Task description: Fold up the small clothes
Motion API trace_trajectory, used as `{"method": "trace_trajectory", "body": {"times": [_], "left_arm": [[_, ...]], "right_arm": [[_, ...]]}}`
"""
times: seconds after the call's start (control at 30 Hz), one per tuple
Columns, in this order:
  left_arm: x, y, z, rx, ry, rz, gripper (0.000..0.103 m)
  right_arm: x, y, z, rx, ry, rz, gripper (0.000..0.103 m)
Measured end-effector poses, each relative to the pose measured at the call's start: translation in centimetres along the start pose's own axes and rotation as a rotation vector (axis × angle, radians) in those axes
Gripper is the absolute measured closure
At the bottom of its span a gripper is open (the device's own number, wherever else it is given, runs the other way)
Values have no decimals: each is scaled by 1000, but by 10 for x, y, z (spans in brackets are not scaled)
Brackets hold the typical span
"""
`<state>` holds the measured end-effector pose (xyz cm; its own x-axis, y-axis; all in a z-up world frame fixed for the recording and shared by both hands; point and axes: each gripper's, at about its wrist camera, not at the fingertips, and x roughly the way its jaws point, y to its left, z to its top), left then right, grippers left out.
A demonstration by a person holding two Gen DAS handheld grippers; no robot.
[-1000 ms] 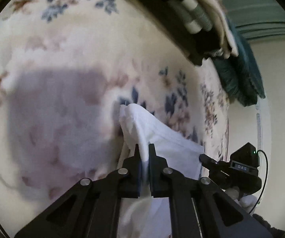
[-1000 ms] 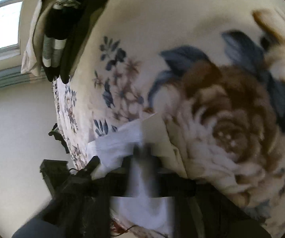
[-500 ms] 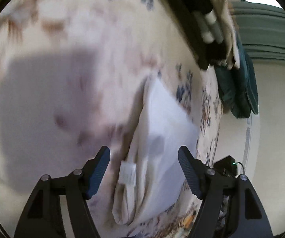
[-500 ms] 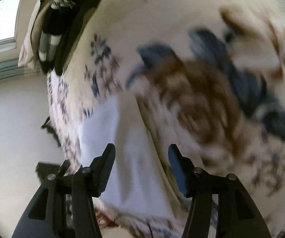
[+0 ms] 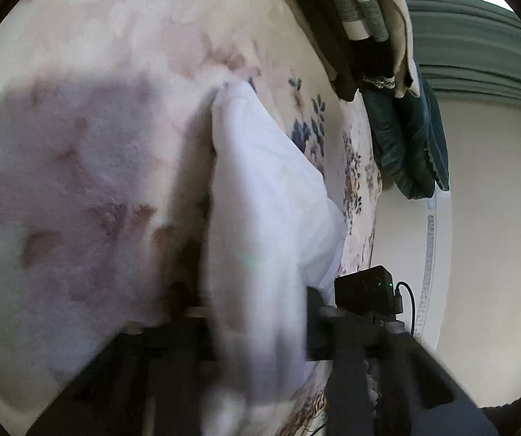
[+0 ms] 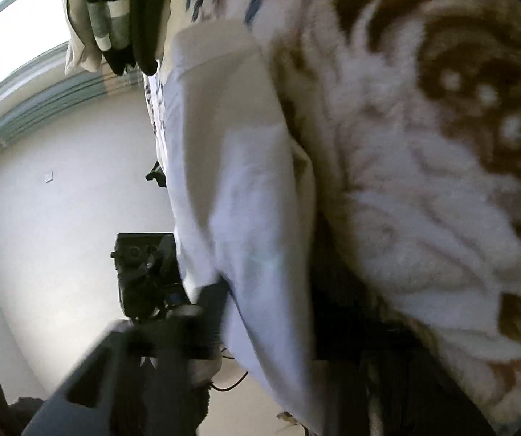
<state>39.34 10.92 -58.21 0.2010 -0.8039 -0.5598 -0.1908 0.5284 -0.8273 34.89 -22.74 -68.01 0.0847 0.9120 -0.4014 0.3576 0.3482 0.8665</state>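
Covering the bed: a plush cream blanket [image 5: 78, 181] with brown and blue flowers is the work surface; it fills most of both views.
Pile waiting: a heap of dark, striped and beige clothes [image 5: 362, 18] lies at the far edge of the blanket, well apart from the grippers, with a teal garment [image 5: 405, 145] hanging beside it. These look unfolded, so most of the task seems left.
Garment in hand: a small white cloth garment [image 5: 260, 181] lies on the blanket as a long narrow strip, apparently already folded lengthwise once; a crosswise fold likely remains.
Left gripper [image 5: 256, 330]: jaws spread wide, straddling the near end of the white strip; blur hides whether the fingers touch it.
Right gripper [image 6: 267, 312]: likewise parted around the strip's other end, nothing clamped.
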Motion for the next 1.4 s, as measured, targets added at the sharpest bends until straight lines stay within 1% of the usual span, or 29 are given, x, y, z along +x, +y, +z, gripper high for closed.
{"method": "trace_trajectory", "body": {"times": [0.13, 0.27, 0.4, 0.43, 0.5, 0.57, 0.67, 0.73, 0.8, 0.87, 0.9, 1.0, 1.07, 1.1, 1.13, 1.17, 1.2, 1.23, 1.27, 1.3, 1.33, 1.37, 1.4], "left_arm": [[-12, -16, 0, 28, -17, 17, 87], [-24, -33, 10, 44, -22, 7, 87], [-45, -76, 34, 104, -42, 9, 87], [-51, -94, 45, 127, -51, 5, 87], [-61, -118, 63, 153, -69, 1, 87], [-71, -148, 88, 182, -94, -13, 87], [-78, -200, 141, 228, -145, -32, 87], [-79, -226, 176, 255, -170, -50, 87], [-74, -250, 219, 280, -194, -57, 87], [-64, -265, 263, 299, -206, -57, 87], [-59, -269, 279, 309, -212, -50, 87], [-35, -266, 335, 325, -208, -2, 87], [-15, -258, 353, 334, -191, 37, 86], [-4, -252, 363, 331, -179, 74, 86], [5, -246, 371, 324, -160, 113, 86], [14, -240, 376, 315, -139, 153, 83], [23, -235, 381, 300, -116, 214, 82], [24, -235, 378, 297, -115, 237, 82], [23, -237, 376, 298, -129, 266, 76], [20, -241, 372, 304, -147, 311, 67], [15, -246, 368, 321, -173, 351, 64], [11, -250, 364, 340, -202, 387, 62], [3, -256, 355, 375, -250, 419, 61]], "right_arm": [[-5, 19, -4, -36, -9, -19, 90], [-14, 46, -6, -63, -20, -14, 91], [-30, 93, 0, -109, -53, -13, 91], [-40, 105, 4, -122, -62, -10, 91], [-52, 140, 16, -152, -88, -4, 91], [-64, 173, 31, -182, -115, 2, 91], [-84, 231, 66, -239, -162, 2, 91], [-93, 273, 100, -273, -194, 3, 91], [-100, 309, 137, -307, -228, -3, 91], [-103, 340, 180, -336, -255, -17, 91], [-100, 353, 200, -345, -264, -25, 91], [-94, 368, 259, -358, -273, -54, 91], [-85, 368, 298, -351, -268, -94, 91], [-82, 363, 310, -344, -263, -109, 91], [-77, 361, 323, -338, -258, -138, 91], [-72, 358, 334, -340, -250, -172, 91], [-69, 355, 341, -334, -245, -203, 91], [-66, 351, 347, -326, -239, -235, 91], [-64, 349, 351, -318, -229, -250, 90], [-64, 350, 351, -317, -226, -274, 86], [-64, 353, 348, -329, -225, -300, 85], [-64, 357, 347, -336, -227, -330, 79], [-66, 365, 344, -345, -238, -383, 63]]}}
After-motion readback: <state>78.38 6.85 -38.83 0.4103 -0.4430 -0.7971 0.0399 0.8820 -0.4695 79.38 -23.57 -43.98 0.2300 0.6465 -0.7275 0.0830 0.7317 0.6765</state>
